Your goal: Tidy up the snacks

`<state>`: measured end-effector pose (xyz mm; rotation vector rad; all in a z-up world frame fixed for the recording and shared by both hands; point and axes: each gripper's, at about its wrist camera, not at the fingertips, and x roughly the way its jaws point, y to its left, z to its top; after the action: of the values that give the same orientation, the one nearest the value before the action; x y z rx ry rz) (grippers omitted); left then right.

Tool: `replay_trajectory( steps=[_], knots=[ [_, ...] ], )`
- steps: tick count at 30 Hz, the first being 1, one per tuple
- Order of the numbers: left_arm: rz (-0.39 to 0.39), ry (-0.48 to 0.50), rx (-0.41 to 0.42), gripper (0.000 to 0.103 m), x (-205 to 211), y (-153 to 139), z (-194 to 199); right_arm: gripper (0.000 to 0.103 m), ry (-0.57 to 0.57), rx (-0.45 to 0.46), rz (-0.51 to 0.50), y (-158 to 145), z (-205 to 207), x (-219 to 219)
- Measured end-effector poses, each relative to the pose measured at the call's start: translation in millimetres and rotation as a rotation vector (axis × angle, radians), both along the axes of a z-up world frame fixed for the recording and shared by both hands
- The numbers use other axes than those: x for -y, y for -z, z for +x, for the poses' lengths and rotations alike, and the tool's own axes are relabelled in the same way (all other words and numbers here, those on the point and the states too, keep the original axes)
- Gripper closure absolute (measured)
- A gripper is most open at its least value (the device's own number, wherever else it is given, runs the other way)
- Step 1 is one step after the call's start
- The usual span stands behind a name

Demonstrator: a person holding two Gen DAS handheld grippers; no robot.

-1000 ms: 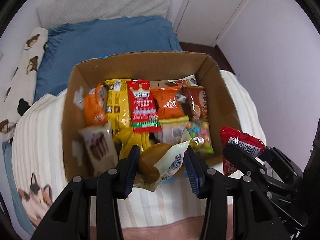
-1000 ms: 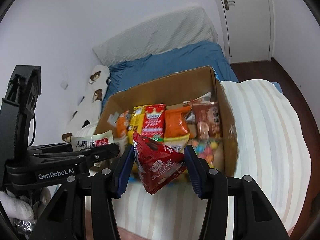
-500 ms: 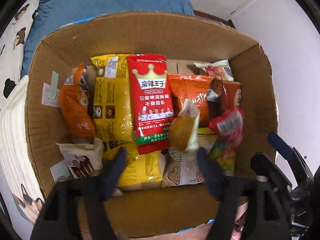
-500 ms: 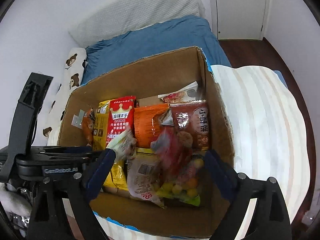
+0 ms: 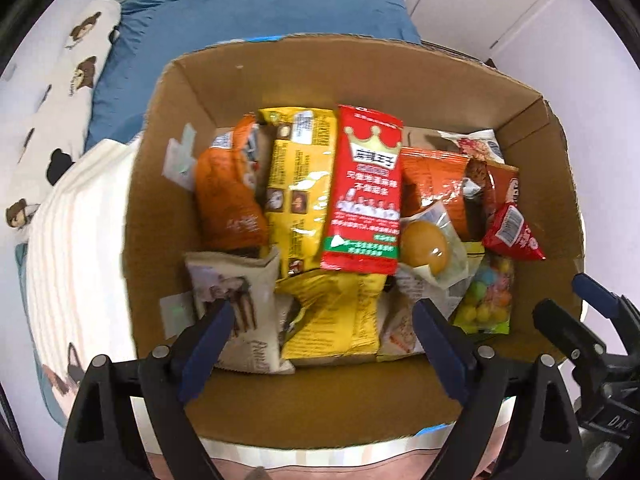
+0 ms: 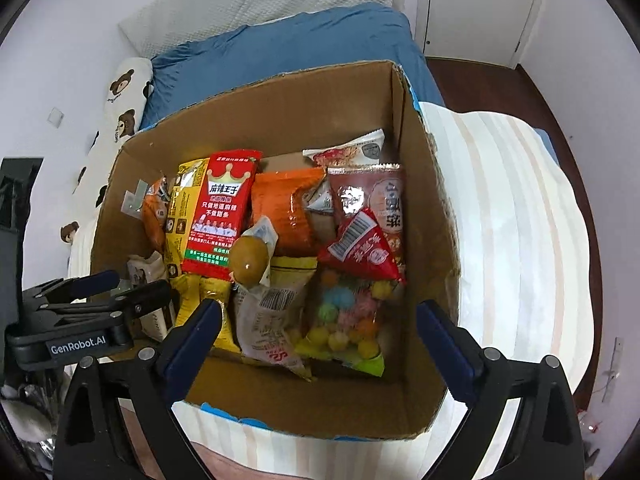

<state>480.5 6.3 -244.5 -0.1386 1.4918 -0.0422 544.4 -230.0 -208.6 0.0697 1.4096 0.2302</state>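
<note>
The cardboard box (image 5: 160, 208) stands open on the bed (image 6: 520, 220) and is full of snacks. A tall red packet (image 5: 366, 188) with a crown lies in the middle, a yellow packet (image 5: 300, 184) at its 9 o'clock side, and an orange packet (image 5: 228, 204) further to 9 o'clock. The egg packet (image 5: 428, 246) lies at 3 o'clock of the red one. The red triangle packet (image 6: 360, 248) rests on the candy bag (image 6: 344, 316) at the 3 o'clock wall. The left tongs (image 5: 320, 320) and the right tongs (image 6: 320, 316) have just been opening; both are spread wide above the box, with nothing pinched.
</note>
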Motion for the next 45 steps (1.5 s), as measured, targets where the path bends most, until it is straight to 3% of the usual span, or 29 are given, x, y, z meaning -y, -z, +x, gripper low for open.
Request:
replay_trajectory(
  steps=[9,16,29,45],
  knots=[
    [0.024,-0.022,0.074,0.012,-8.1,-32.6,-20.7,0.003,0.01,0.033,0.028,-19.1,-13.8,-1.1],
    [0.044,-0.042,0.201,0.012,-7.9,-77.2,-52.6,0.003,0.015,0.108,0.061,-49.8,-43.0,2.7],
    [0.122,-0.052,0.453,0.012,4.6,-158.0,-174.5,0.003,0.008,0.329,0.103,-139.4,-152.3,22.3],
    [0.153,-0.057,0.613,0.012,22.5,-225.0,-286.7,0.002,-0.018,0.528,0.091,-218.5,-283.9,39.7]
  ],
)
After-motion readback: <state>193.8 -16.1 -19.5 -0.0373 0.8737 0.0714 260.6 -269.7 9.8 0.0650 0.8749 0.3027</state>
